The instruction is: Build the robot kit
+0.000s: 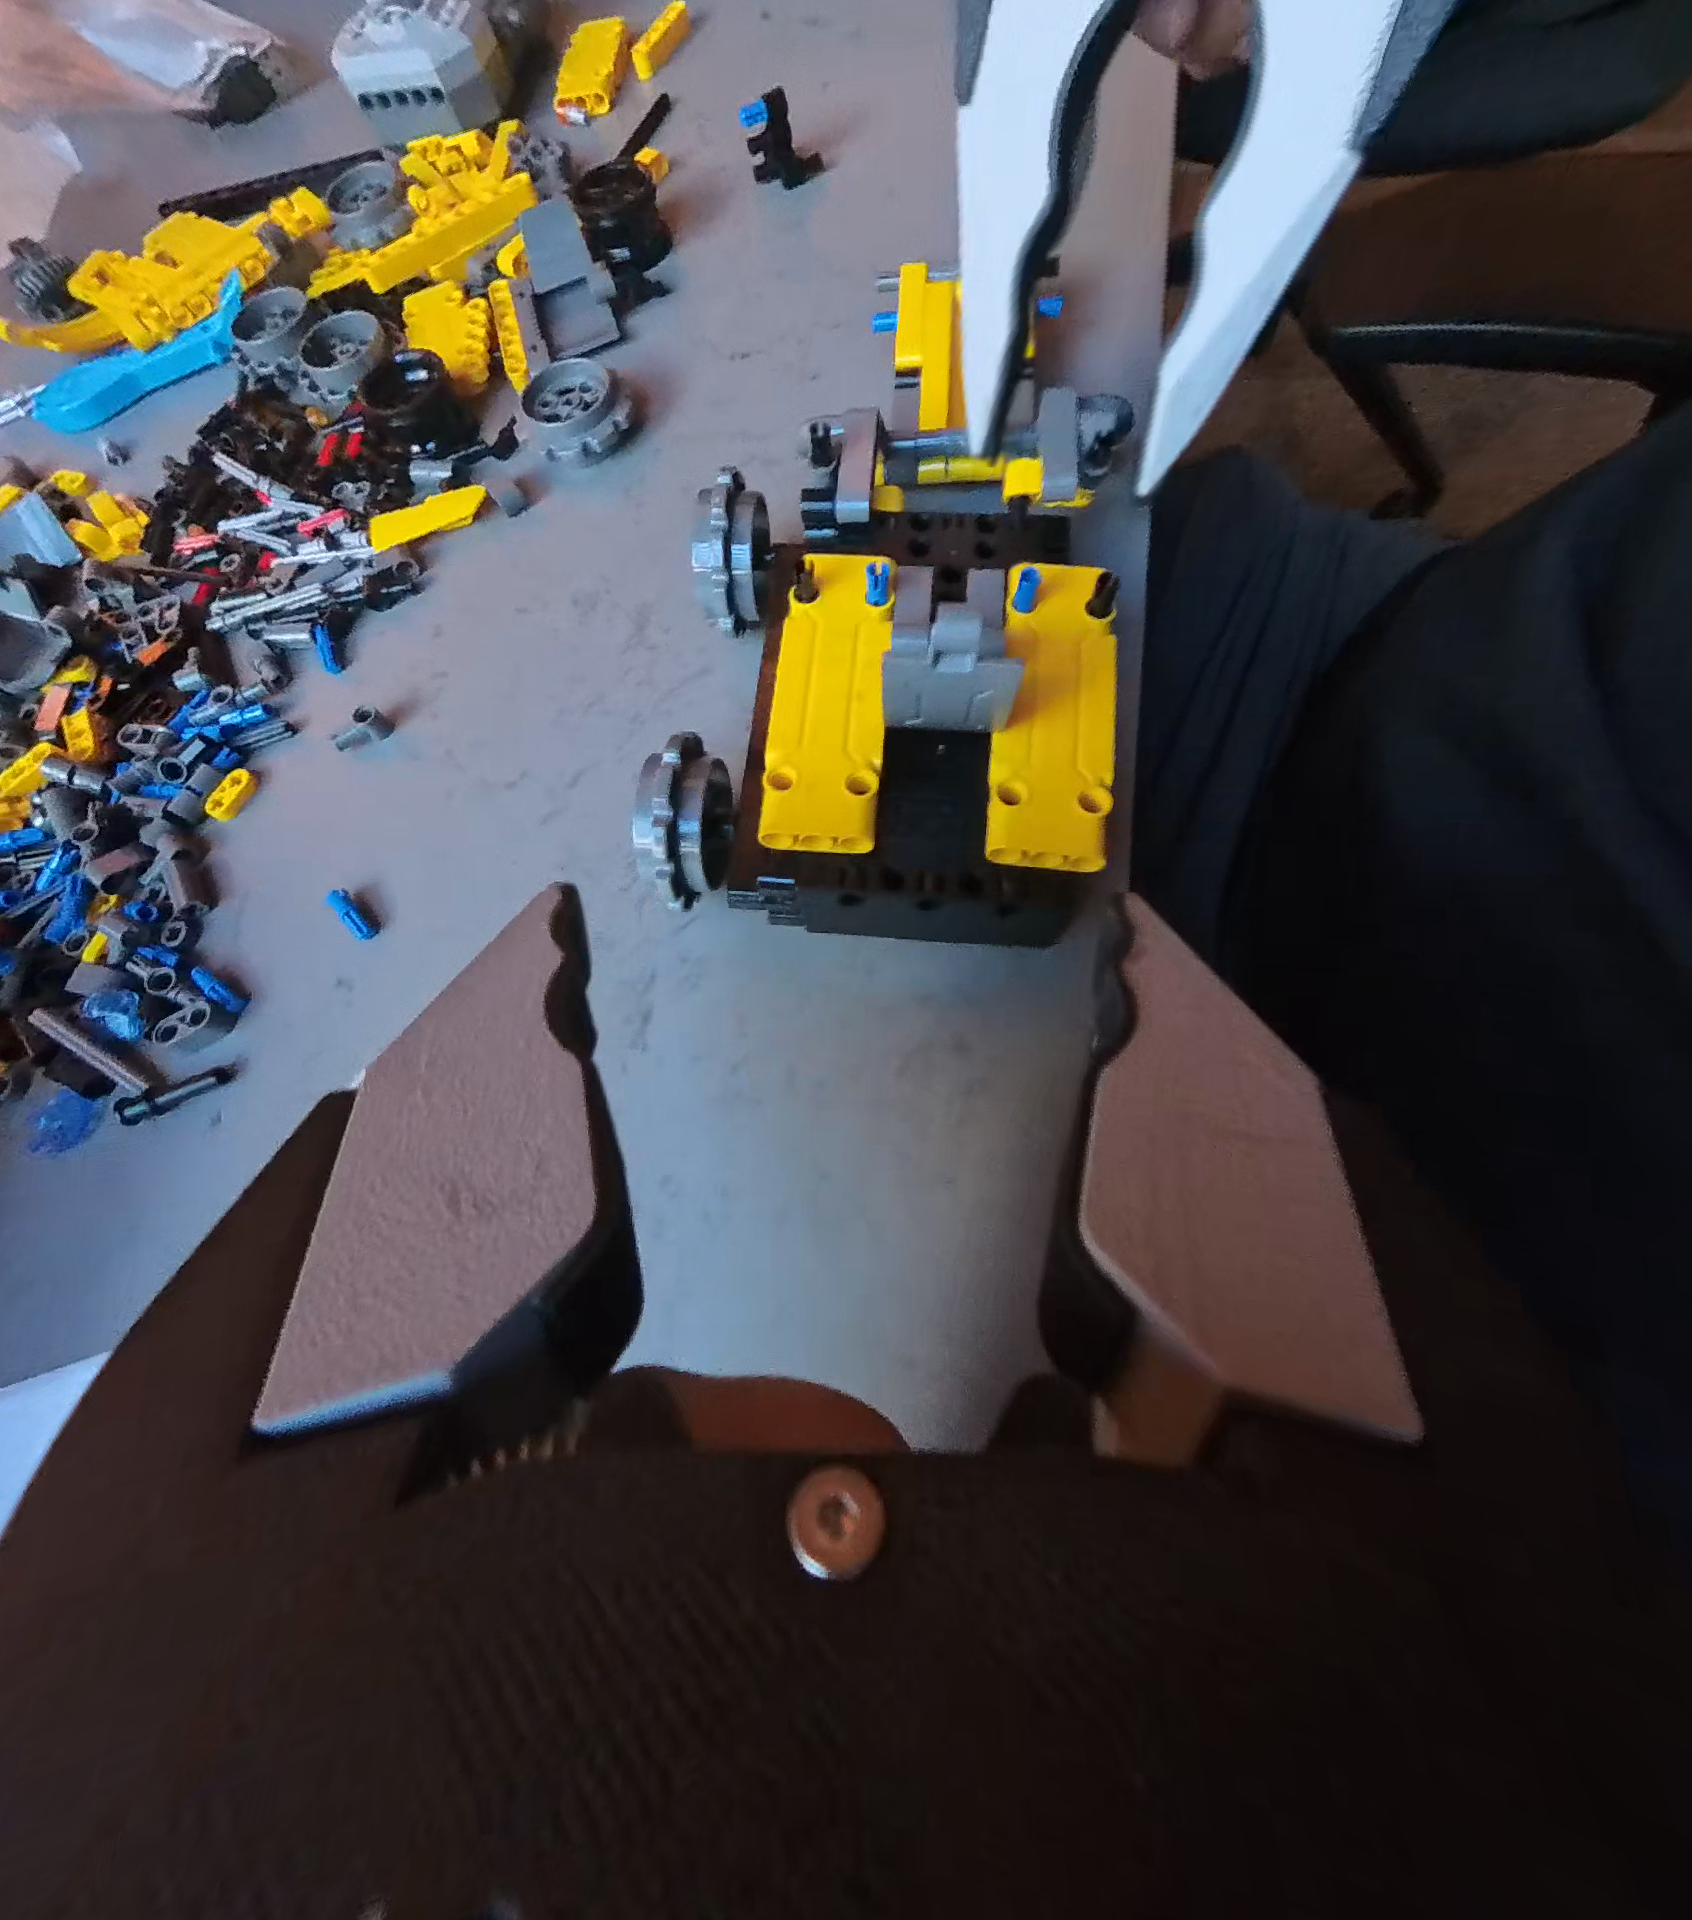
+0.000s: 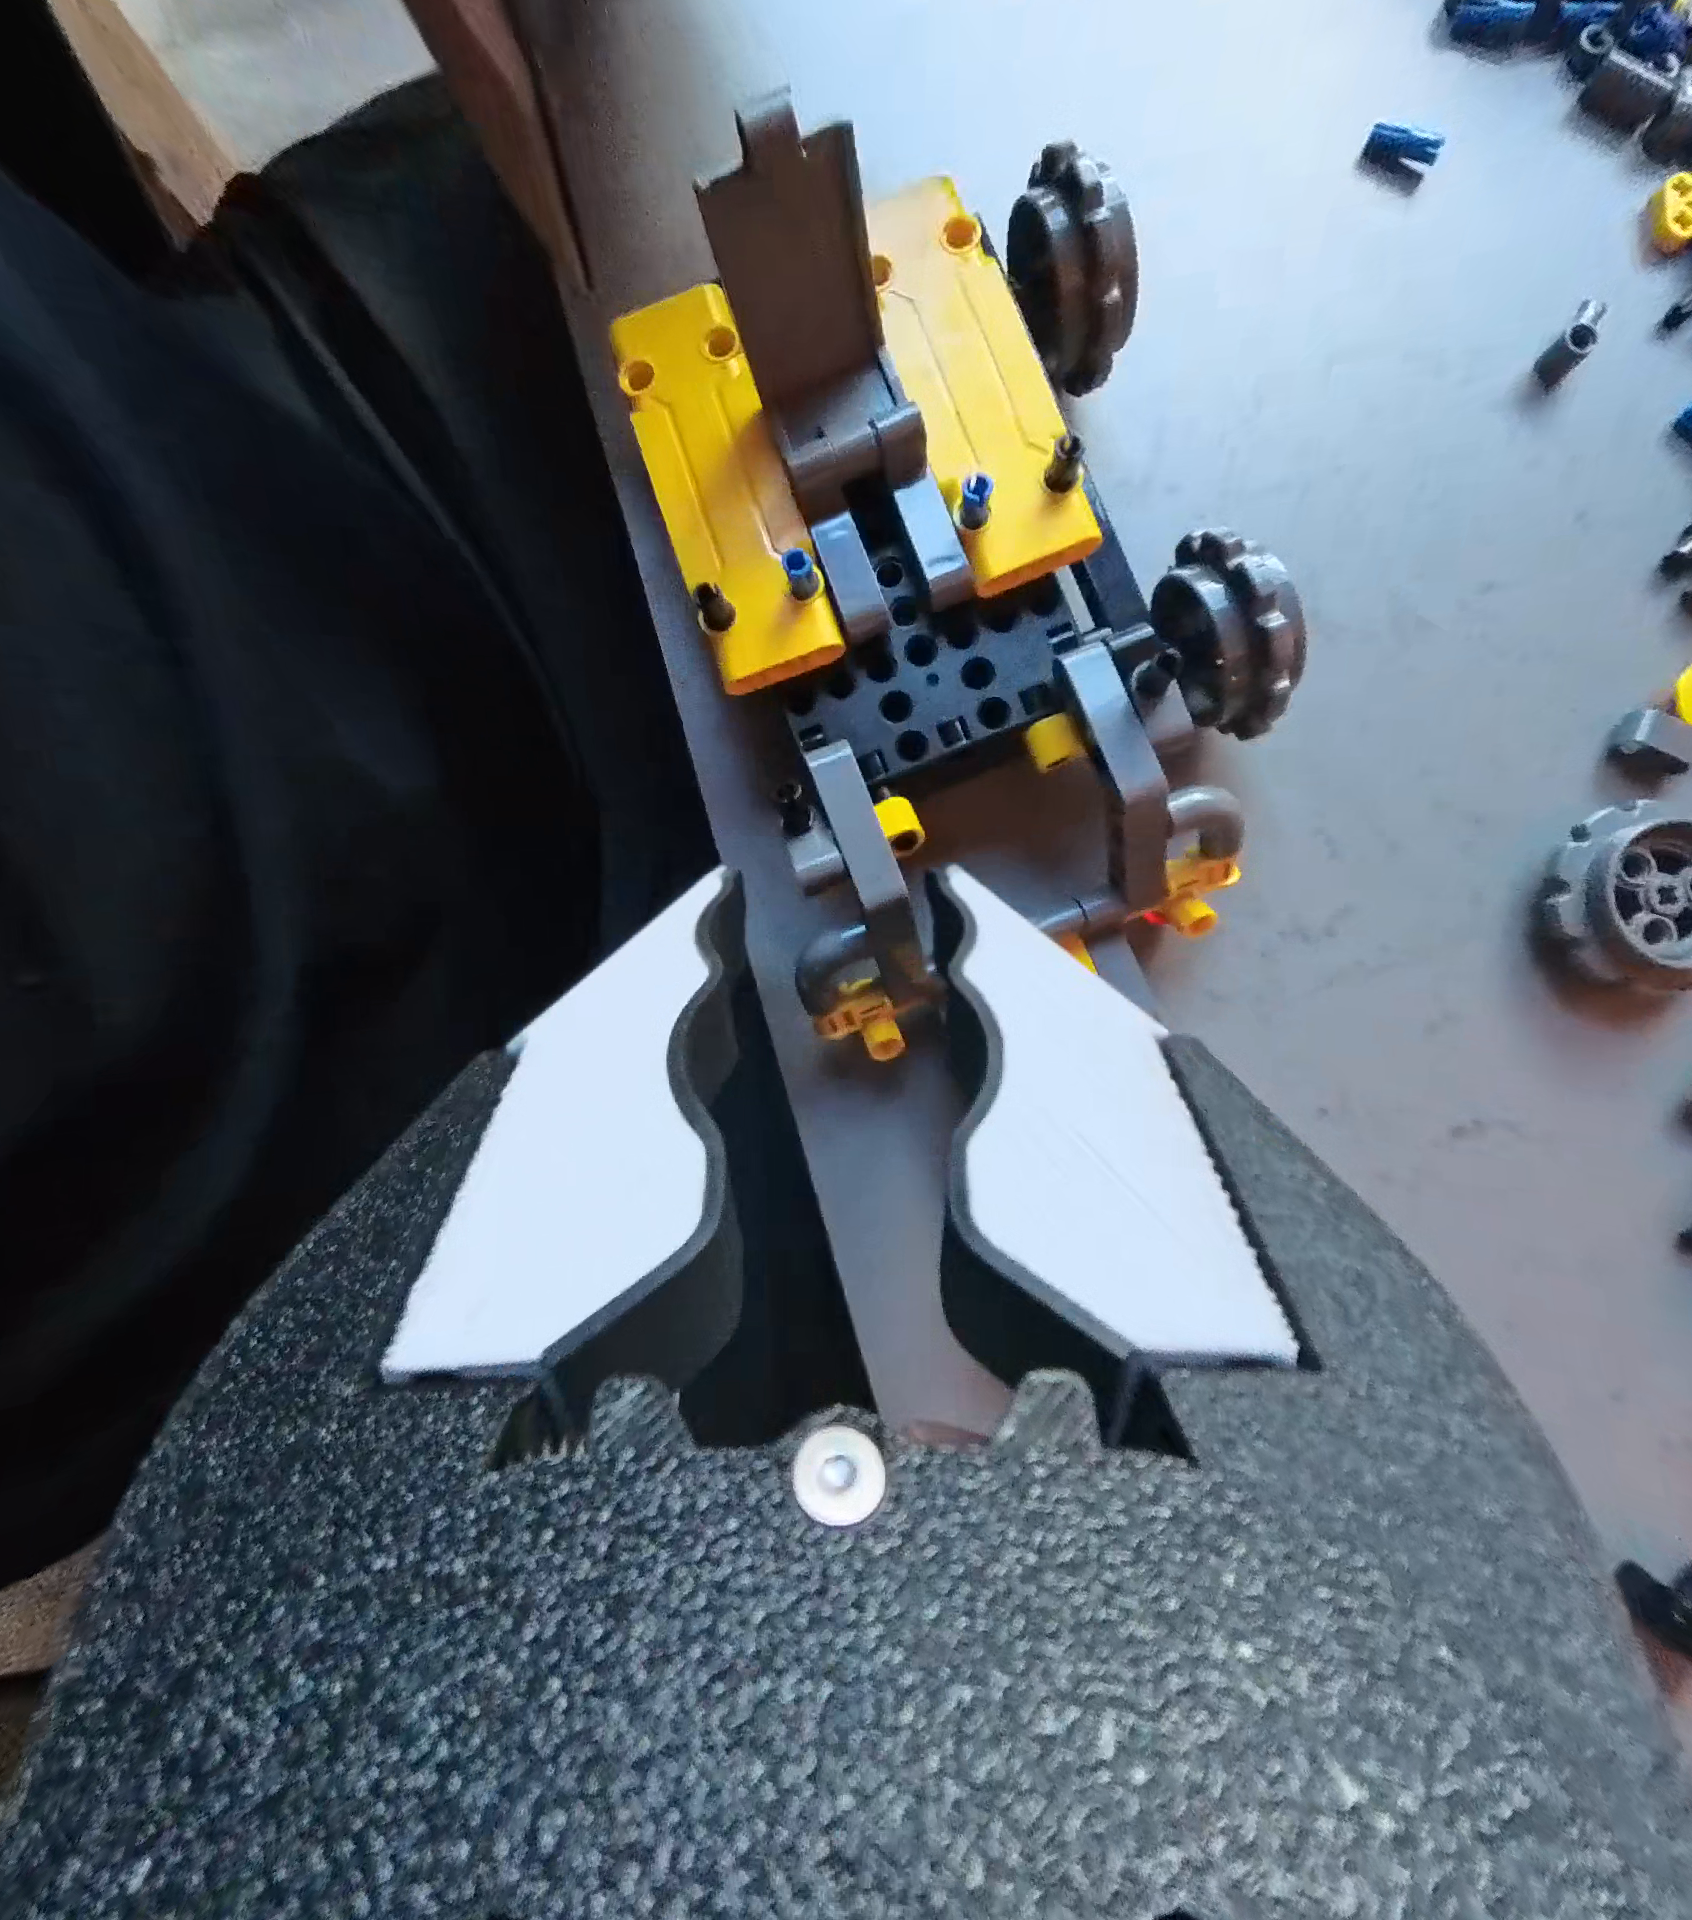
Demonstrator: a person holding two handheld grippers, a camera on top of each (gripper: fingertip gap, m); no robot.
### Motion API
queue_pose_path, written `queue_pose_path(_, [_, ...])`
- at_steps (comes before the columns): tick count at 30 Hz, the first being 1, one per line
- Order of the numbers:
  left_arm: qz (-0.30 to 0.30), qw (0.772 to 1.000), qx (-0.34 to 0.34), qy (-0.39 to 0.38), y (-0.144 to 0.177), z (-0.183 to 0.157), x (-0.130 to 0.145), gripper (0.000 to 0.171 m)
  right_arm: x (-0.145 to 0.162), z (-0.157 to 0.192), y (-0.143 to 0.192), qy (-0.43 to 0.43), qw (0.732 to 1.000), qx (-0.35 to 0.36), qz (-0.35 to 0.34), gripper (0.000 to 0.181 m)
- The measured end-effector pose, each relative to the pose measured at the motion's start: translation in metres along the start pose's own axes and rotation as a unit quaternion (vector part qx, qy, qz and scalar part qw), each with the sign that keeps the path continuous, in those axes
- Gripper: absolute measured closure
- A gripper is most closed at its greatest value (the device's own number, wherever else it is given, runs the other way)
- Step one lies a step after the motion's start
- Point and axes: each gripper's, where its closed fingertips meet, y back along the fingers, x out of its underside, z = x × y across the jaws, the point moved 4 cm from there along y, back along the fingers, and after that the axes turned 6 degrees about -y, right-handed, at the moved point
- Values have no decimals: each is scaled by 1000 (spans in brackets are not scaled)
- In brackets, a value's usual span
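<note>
A yellow and black brick vehicle model [image 1: 935, 727] stands at the grey table's edge, with grey toothed wheels [image 1: 686, 821] on one side; it also shows in the right wrist view [image 2: 883, 582]. My left gripper [image 1: 842, 920], with brown fingers, is open and empty, its tips just short of the model's near end. My right gripper [image 2: 837, 883], with white fingers, is open and straddles a grey arm piece [image 2: 873, 894] at the model's other end. One fingertip [image 2: 951, 914] touches that piece. The right gripper also shows in the left wrist view [image 1: 1070, 468], coming down from above.
A large pile of loose yellow, black, grey and blue pieces [image 1: 146, 727] lies left of the model, with grey wheel hubs [image 1: 572, 405] and a blue tool [image 1: 135, 374]. A person in black clothing [image 1: 1496, 831] sits against the table edge. Chair legs [image 1: 1393, 364] stand beyond. Tip to tip, the grippers are about 15 cm apart.
</note>
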Motion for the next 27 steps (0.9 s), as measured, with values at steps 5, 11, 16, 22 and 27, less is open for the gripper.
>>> queue_pose_path(5, [16, 999, 17, -38, -11, -15, -9, 73, -9, -2, 7, 11, 1000, 25, -14, 144])
queue_pose_path(11, [48, 994, 11, -100, -31, -18, -6, 79, -12, 1, 0, 46, 997, 63, 27, 144])
queue_pose_path(16, [50, 994, 6, -100, -35, -17, 0, 96, -12, 3, -9, 92, 990, 85, 62, 155])
queue_pose_path(22, [27, 993, 11, -116, -32, -19, 2, 97, -11, 9, -6, 12, 997, 54, 54, 155])
queue_pose_path(27, [6, 986, -46, -159, -23, -22, 5, 102, -6, 14, -9, 30, 993, 89, 75, 149])
